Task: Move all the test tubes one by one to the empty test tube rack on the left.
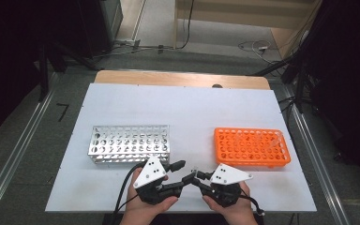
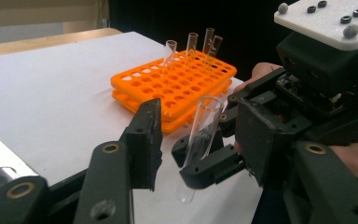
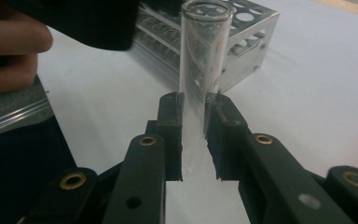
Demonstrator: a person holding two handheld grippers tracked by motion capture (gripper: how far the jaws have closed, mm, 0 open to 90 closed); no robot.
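Both hands sit at six o'clock; the left tool (image 1: 177, 171) gapes wide, the right tool (image 3: 194, 135) is clamped tight, tips nearly meeting.

White table (image 1: 178, 112) — metal rack (image 1: 129, 143) at left, orange rack (image 1: 251, 147) at right, well apart.

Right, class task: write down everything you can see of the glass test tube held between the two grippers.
The test tube is clear glass, looks empty, with an open rimmed mouth up and a rounded closed bottom. It stands nearly upright, slightly tilted, off the white table. The right gripper is shut on its middle, one jaw each side. The left gripper is open around it, apparently not touching. It sits near the table's front edge, between the metal rack and the orange rack.
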